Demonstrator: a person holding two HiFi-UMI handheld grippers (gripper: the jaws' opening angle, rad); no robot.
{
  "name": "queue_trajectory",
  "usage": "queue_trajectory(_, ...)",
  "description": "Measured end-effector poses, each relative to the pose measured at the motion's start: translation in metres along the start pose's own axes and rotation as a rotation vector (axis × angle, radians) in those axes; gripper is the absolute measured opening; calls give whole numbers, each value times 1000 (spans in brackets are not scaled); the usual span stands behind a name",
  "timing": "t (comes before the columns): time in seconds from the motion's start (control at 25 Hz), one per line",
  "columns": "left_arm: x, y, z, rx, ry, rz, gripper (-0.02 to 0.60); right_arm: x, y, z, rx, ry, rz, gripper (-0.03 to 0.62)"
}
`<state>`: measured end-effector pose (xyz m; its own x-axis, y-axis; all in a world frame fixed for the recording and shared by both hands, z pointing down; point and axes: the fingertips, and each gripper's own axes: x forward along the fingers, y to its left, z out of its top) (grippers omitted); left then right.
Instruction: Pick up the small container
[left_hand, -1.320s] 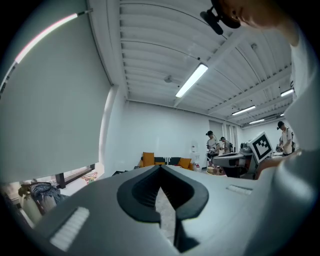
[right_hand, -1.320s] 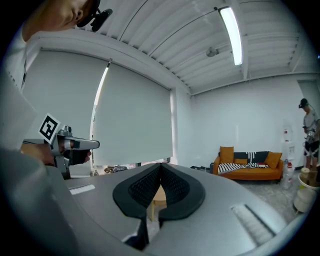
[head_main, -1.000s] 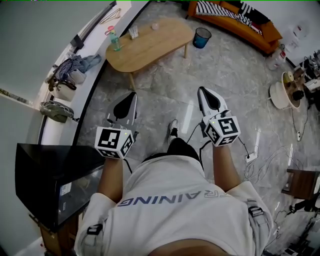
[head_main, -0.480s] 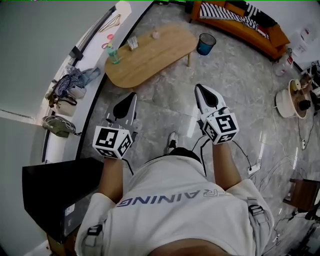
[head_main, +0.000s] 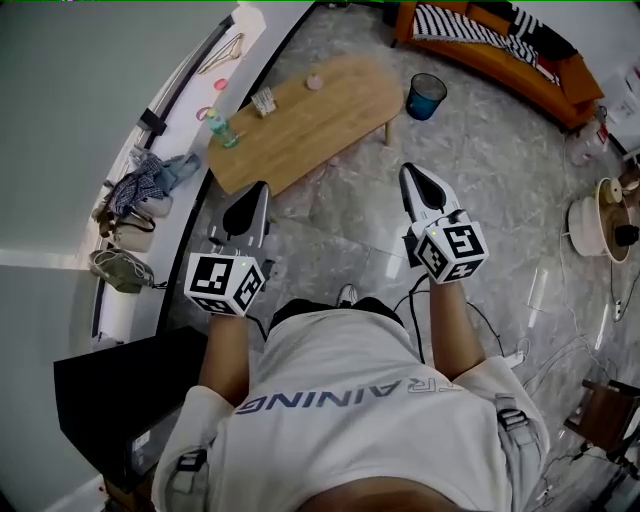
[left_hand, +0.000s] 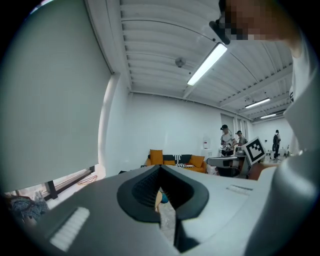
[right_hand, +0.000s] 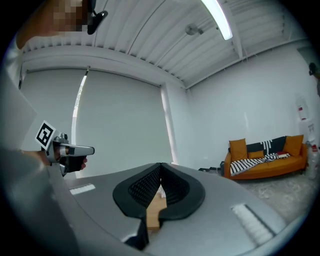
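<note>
The small container (head_main: 314, 82), a pinkish little thing, sits on the far end of the low wooden table (head_main: 335, 110), with a clear tumbler (head_main: 264, 102) near it and a green-capped bottle (head_main: 221, 128) at the table's near corner by the window ledge. Nothing touches it. The person stands well back from the table, holding both claws out level over the marble floor. The left gripper (head_main: 262, 190) has its jaws pressed together with nothing between them, and the right gripper (head_main: 408, 172) is likewise closed and empty. Beyond the table stand a blue bin (head_main: 426, 95) and an orange sofa (head_main: 520, 62) against the wall.
</note>
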<state>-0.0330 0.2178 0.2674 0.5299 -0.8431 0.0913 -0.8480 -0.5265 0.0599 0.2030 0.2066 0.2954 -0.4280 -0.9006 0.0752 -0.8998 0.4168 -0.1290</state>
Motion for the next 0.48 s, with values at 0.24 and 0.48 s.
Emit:
queue_trajectory(0.24,42,30,-5,-21,19,30,0,55,-15,-1,-4,18,46,15)
queue_trajectory(0.48,101,63,-7,-28,20,-16,0,107,-44,-6,-4,39,-5,14)
